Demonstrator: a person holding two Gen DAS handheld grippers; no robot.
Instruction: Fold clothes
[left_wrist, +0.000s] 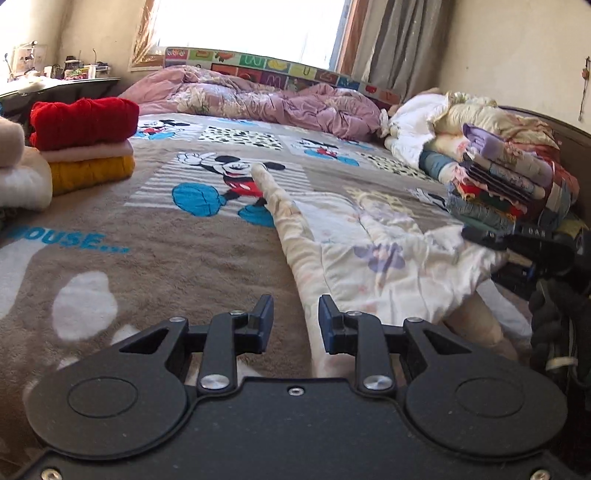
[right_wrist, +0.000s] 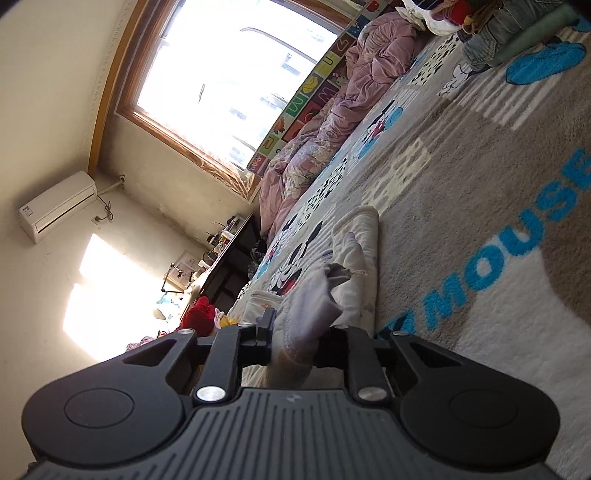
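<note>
A white garment with pale purple prints (left_wrist: 354, 251) lies spread on the Mickey Mouse blanket (left_wrist: 155, 258), one long part reaching toward the bed's middle. My left gripper (left_wrist: 295, 323) is open, low over the garment's near edge, with cloth between and below its fingers. My right gripper (right_wrist: 295, 332) is shut on a bunched fold of the same garment (right_wrist: 317, 295), held tilted sideways. In the left wrist view the right gripper (left_wrist: 491, 238) shows at the garment's right edge.
A stack of folded red, pink and yellow knits (left_wrist: 85, 140) stands at the left. A pile of folded clothes (left_wrist: 509, 184) sits at the right. A crumpled pink duvet (left_wrist: 258, 99) lies at the far end under the window.
</note>
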